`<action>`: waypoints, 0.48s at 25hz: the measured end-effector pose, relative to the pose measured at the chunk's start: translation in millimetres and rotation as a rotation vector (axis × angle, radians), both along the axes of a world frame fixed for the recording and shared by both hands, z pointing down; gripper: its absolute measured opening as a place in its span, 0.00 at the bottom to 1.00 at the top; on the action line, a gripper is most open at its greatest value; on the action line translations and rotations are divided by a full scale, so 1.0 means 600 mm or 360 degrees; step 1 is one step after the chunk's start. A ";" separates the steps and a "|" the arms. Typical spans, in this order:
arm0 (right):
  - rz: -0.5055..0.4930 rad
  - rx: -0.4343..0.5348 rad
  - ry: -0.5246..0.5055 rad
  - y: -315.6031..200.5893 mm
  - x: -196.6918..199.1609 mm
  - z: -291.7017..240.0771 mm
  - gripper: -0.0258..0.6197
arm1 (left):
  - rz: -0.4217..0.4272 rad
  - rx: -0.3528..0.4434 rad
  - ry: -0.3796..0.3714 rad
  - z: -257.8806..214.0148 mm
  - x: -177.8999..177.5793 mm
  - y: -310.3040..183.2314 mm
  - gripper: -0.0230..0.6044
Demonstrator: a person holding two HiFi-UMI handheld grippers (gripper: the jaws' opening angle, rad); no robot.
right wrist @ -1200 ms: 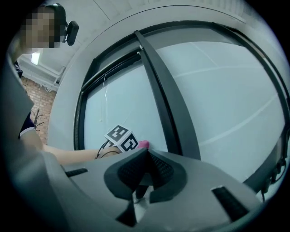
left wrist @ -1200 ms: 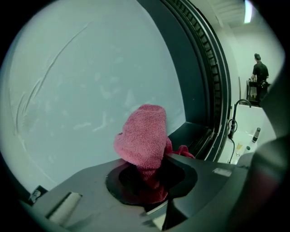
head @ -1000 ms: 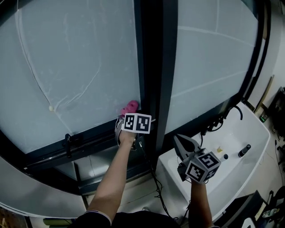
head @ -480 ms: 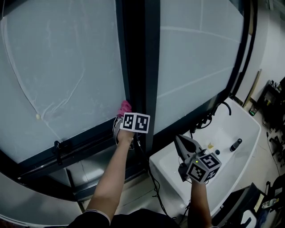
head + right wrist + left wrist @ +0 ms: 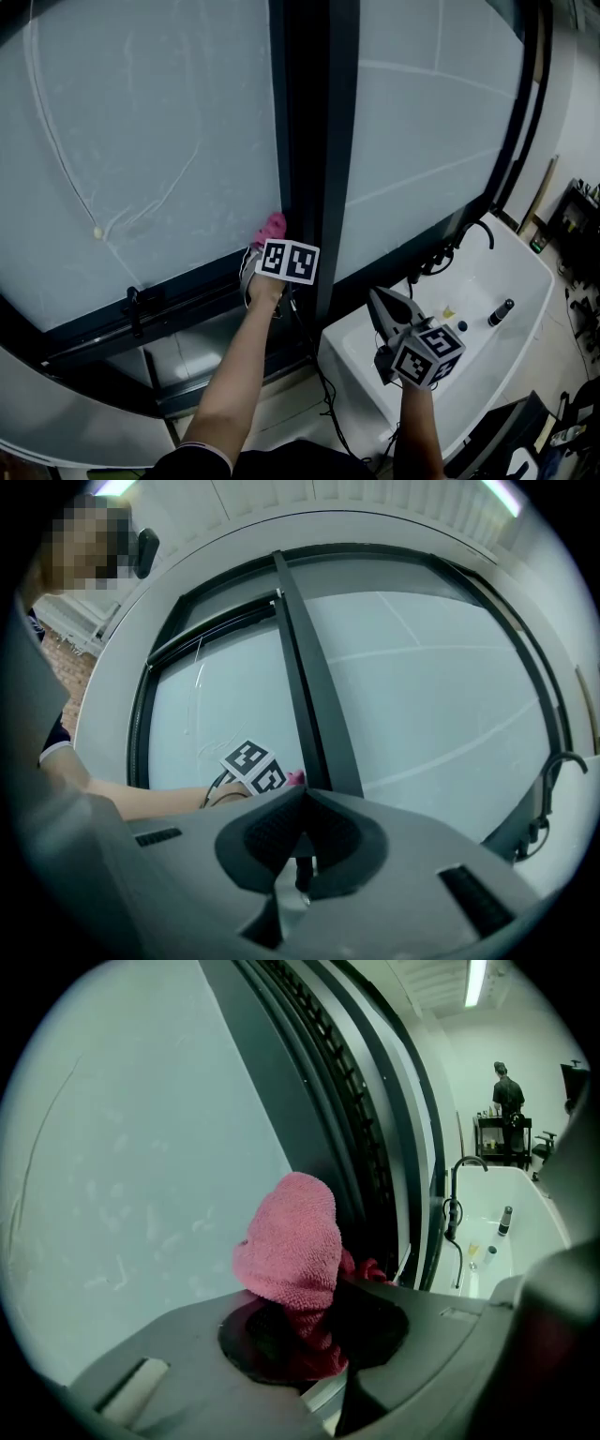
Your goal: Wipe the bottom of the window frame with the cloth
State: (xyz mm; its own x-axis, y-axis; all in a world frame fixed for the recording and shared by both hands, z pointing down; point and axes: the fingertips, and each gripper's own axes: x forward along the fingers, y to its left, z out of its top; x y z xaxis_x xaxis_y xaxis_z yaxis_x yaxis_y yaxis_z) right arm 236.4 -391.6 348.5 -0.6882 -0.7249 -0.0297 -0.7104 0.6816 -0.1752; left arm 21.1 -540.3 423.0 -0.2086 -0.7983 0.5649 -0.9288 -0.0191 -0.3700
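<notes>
Head view: cloth (image 5: pixel 273 228) still parked in the frame (image 5: pixel 187 298) corner.
Fingers of the left gripper (image 5: pixel 314 1316) clamp it at 12 o'clock; right gripper (image 5: pixel 302 822) closed, empty. The stroke is likely finished.

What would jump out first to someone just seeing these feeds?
The pink cloth, clamped in the left gripper and held at the low corner where the left pane meets the dark centre post. Next, the right gripper, shut on nothing, held idle above the white sink at lower right.
</notes>
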 end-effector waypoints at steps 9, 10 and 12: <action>-0.0202 0.0012 0.0006 0.021 -0.096 -0.002 0.04 | -0.0148 -0.0024 0.0022 0.002 -0.114 0.075 0.16; -0.0228 0.0008 0.0004 0.025 -0.108 0.000 0.04 | -0.0170 -0.0025 0.0025 0.002 -0.129 0.084 0.16; -0.0278 0.0004 -0.0003 0.034 -0.131 0.003 0.04 | -0.0219 -0.0021 0.0028 0.002 -0.159 0.104 0.16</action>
State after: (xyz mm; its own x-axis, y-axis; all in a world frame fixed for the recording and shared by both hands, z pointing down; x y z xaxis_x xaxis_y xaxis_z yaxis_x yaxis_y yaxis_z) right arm 157.5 -371.5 350.0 -0.8037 -0.5941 -0.0327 -0.5807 0.7952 -0.1747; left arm -74.3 -477.8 424.0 -0.3055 -0.7555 0.5796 -0.9294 0.1041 -0.3541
